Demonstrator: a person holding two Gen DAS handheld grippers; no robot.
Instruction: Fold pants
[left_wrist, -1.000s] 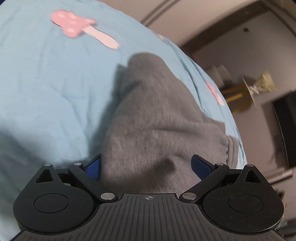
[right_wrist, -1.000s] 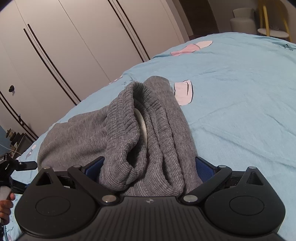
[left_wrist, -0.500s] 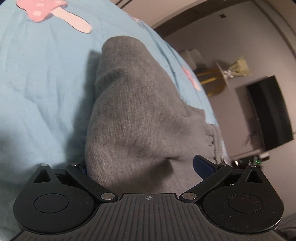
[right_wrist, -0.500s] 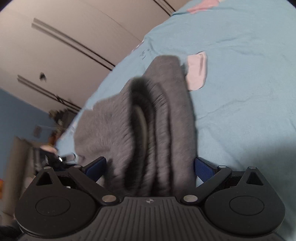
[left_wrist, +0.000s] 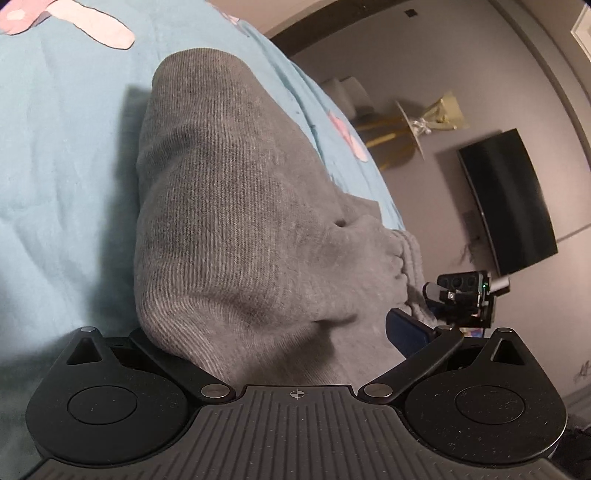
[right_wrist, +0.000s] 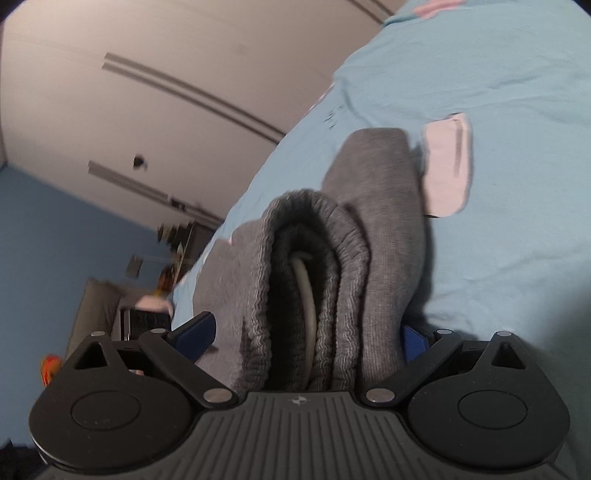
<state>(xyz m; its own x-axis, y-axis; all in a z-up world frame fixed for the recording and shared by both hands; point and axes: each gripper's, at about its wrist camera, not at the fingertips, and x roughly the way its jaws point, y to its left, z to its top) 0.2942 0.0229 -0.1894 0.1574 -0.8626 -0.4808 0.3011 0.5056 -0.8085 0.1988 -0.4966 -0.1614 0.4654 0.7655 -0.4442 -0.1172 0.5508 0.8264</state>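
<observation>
Grey knit pants (left_wrist: 236, 221) lie bunched on a light blue bedsheet (left_wrist: 55, 166). In the left wrist view my left gripper (left_wrist: 280, 332) has its jaws spread wide, with a thick fold of the pants filling the gap; only the right blue pad (left_wrist: 406, 328) shows. In the right wrist view my right gripper (right_wrist: 306, 332) also stands wide, with the ribbed waistband (right_wrist: 306, 266) and its pale drawstring bunched between the blue pads (right_wrist: 195, 328). The other gripper (left_wrist: 461, 295) shows past the pants in the left view.
The sheet (right_wrist: 517, 92) has pink mushroom prints (left_wrist: 92, 29). A dark TV (left_wrist: 509, 199) and a gold side table (left_wrist: 406, 125) stand by the wall beyond the bed. White wardrobe doors (right_wrist: 166, 92) are behind the bed in the right view.
Both grippers have tilted and lifted, bringing the pants closer and bunching them higher between the jaws. The other gripper has come into the left view.
</observation>
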